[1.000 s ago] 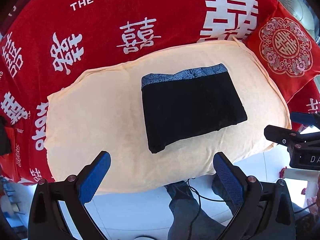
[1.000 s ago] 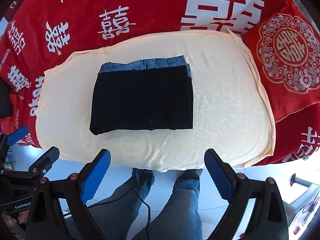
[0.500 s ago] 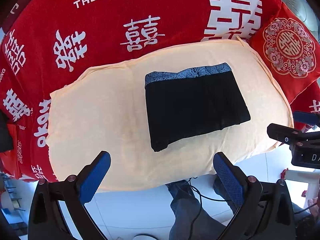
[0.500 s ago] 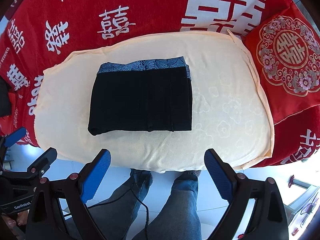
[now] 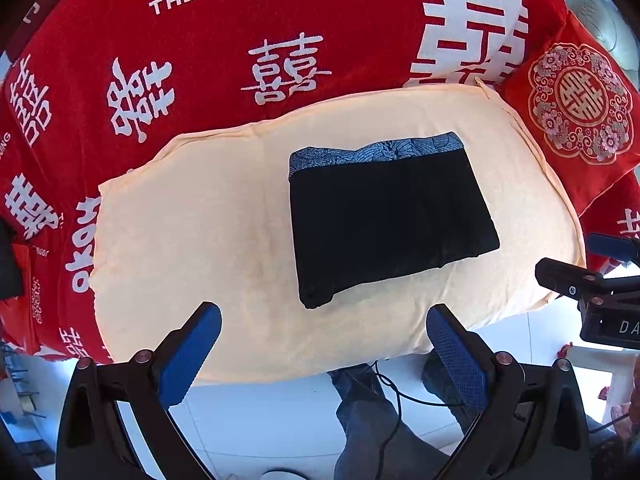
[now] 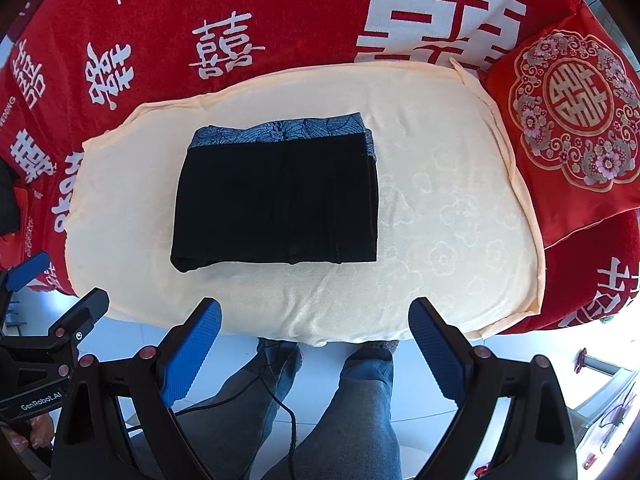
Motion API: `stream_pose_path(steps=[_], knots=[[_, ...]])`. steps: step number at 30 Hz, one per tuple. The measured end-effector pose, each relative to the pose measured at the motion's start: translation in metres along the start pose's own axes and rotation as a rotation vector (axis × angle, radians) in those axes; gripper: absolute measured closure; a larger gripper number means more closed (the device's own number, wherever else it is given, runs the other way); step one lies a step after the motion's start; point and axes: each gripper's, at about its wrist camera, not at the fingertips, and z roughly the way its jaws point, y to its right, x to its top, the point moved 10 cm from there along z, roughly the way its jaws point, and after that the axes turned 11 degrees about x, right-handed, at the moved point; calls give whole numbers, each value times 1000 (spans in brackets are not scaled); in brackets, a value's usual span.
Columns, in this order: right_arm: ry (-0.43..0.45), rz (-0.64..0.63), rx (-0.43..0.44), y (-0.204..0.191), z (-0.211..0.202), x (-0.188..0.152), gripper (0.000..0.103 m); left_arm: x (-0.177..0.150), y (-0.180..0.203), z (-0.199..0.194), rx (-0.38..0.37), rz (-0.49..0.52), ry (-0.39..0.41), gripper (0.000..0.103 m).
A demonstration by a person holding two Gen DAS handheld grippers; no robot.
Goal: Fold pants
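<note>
Lying folded into a flat rectangle, the black pants (image 5: 390, 222) rested mid-way across the cream towel (image 5: 192, 240) over a red sofa cover (image 5: 200, 60), patterned waistband at the far edge. Both the left hand-held gripper (image 5: 323, 350) and right hand-held gripper (image 6: 315, 342) hovered off the near edge, jaws wide and empty.
</note>
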Motion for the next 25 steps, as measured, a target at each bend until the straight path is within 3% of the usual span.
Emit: stream_pose_path(steps=[16, 25], knots=[[-10, -5, -3, -1, 3, 1, 7, 2, -5, 3, -18, -51, -9, 0], [-19, -9, -5, 3, 5, 3, 7, 10, 0, -1, -38, -53, 24, 0]])
